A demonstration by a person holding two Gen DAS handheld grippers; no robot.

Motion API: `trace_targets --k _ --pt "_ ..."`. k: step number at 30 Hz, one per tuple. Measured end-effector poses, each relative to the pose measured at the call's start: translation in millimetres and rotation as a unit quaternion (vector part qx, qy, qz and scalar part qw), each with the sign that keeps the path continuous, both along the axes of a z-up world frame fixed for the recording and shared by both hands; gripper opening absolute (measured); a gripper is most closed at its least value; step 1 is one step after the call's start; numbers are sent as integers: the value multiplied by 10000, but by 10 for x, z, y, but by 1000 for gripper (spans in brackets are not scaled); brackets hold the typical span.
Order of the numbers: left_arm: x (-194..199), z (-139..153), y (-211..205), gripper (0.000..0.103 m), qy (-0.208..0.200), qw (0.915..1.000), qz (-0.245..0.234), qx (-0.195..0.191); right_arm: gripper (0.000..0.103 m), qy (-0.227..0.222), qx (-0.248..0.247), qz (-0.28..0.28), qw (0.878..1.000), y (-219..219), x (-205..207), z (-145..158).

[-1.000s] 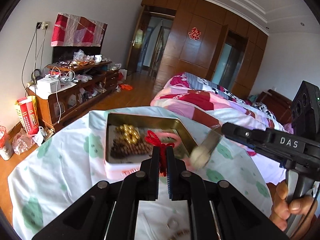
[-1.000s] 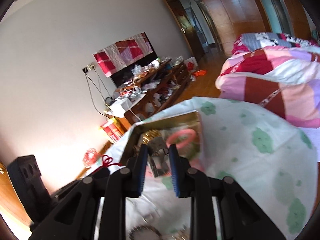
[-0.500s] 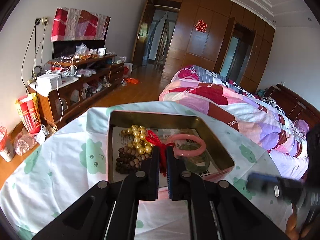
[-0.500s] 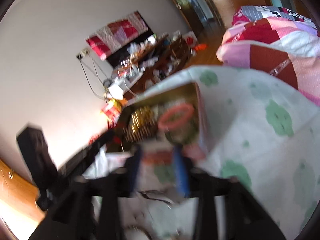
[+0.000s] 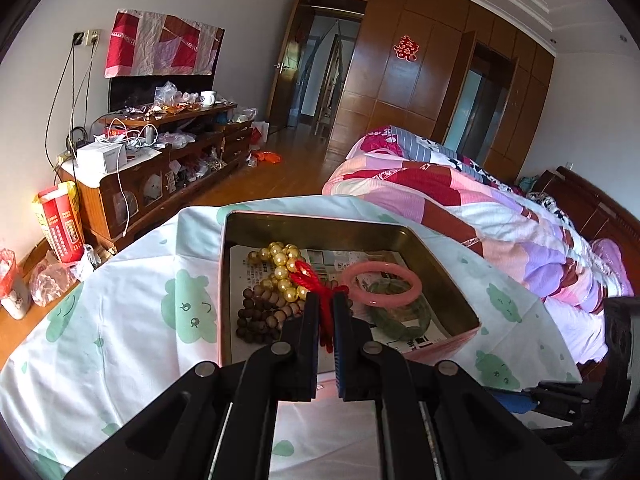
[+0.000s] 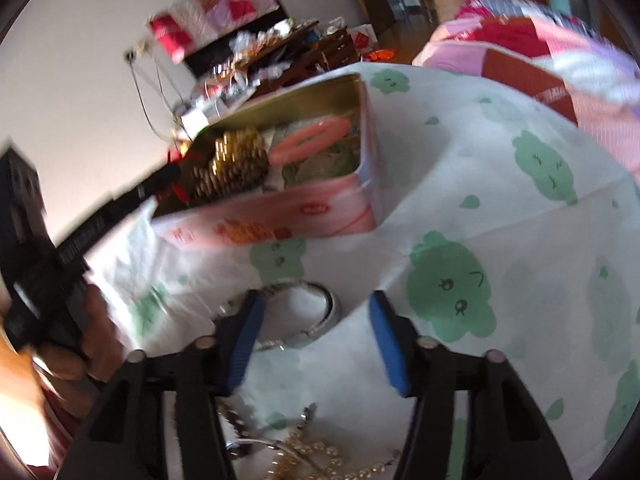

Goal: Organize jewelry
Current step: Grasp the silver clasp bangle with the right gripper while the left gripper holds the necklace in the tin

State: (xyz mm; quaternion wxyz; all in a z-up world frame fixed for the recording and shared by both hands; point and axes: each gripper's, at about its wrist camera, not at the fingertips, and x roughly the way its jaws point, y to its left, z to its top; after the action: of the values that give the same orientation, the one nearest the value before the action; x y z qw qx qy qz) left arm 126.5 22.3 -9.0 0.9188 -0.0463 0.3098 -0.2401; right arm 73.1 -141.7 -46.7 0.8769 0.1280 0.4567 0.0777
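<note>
A pink tin (image 5: 400, 236) on the cloth holds gold beads (image 5: 280, 260), brown wooden beads (image 5: 260, 312), a pink bangle (image 5: 380, 284) and a green bracelet (image 5: 400, 316). My left gripper (image 5: 324, 300) hangs over the tin's near side, shut on a red knotted cord (image 5: 314, 280). In front of the tin, my right gripper (image 6: 316, 304) points down at the cloth with its jaws apart and closing. A silver bangle (image 6: 328, 304) lies between them; the right pad stands clear of it. The tin (image 6: 280, 216) lies just beyond.
A pearl necklace (image 6: 320, 452) and other small metal pieces lie on the cloth under my right gripper. The green-patterned cloth (image 5: 120, 320) covers the table. A bed with a pink quilt (image 5: 480, 208) is to the right, a cluttered wooden cabinet (image 5: 160, 168) to the left.
The right gripper held a silvery piece above the tin; now its jaws are wider, without it, lower over the cloth in front. The left gripper came closer over the tin, still gripping the cord.
</note>
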Motion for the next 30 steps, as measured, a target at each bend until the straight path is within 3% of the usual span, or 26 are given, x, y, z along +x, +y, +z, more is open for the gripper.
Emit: trace_targets --k 1,2,3,7,16,21,23,25,30 --pt "-6 -5 -8 5 -9 10000 -3 20 33 -81 -330 21 9994 64 -4 7" --pt "-7 -7 -10 5 -13 10000 -3 28 26 -80 -530 59 9985 108 10 -3" --pt "-7 -13 -12 5 -14 10000 2 39 12 -84 -569 95 9983 130 29 -8" --pt "9 -24 -2 5 19 10000 57 13 7 -183 -463 91 9987 123 22 38" --pt "37 -59 34 5 112 9998 159 -43 7 -1487 -155 185 9886 154 51 766" --pt "38 -61 43 5 118 9998 160 -62 10 -1079 712 457 9906 137 95 735" --pt "28 -66 23 5 114 9998 140 -26 18 -832 709 554 9925 200 43 604" --pt "23 -67 19 5 93 9999 133 18 37 -541 559 592 9952 282 14 424" --pt "24 -66 42 5 88 9998 167 -16 39 -71 198 509 9985 394 23 80"
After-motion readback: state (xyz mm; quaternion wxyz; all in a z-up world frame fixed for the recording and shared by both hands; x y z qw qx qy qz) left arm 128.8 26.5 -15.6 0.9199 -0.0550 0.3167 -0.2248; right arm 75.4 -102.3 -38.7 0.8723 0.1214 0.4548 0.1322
